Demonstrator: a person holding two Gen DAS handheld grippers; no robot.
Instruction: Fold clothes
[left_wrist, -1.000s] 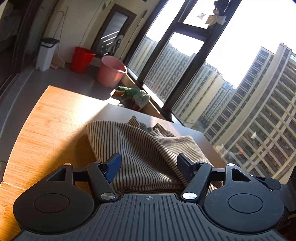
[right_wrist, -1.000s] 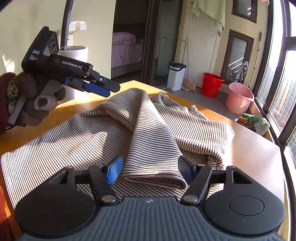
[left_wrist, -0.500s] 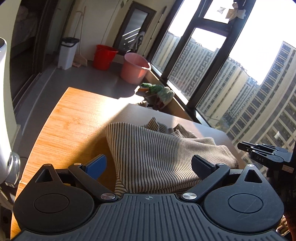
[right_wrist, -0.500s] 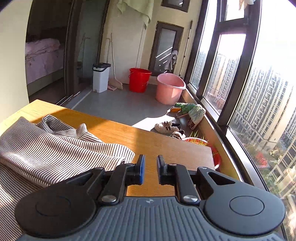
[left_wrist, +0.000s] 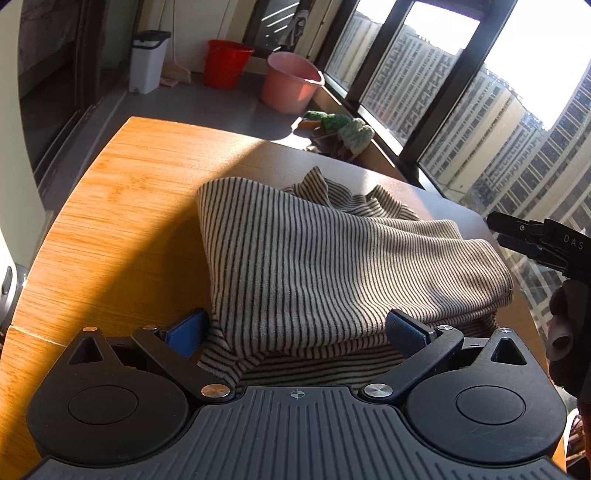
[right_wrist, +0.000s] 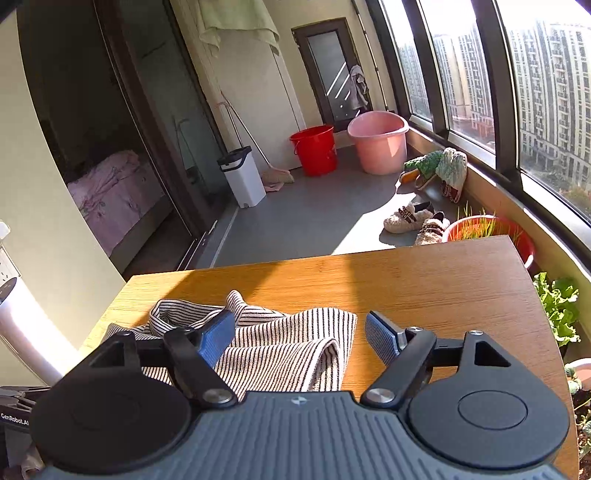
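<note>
Sunlight falls across the wooden surface (right_wrist: 424, 273) and grey floor (right_wrist: 325, 218). Tall dark-framed windows (right_wrist: 480, 81) face apartment towers. A red bucket (right_wrist: 315, 149), pink tub (right_wrist: 377, 147) and white bin (right_wrist: 243, 177) stand near the cream wall (right_wrist: 258, 74).

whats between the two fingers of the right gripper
In the right wrist view the open right gripper has the folded edge of the striped garment between its fingers, with bare table toward the right finger.

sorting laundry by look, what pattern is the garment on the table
Thin dark stripes on beige; the garment shows best in the left wrist view.
</note>
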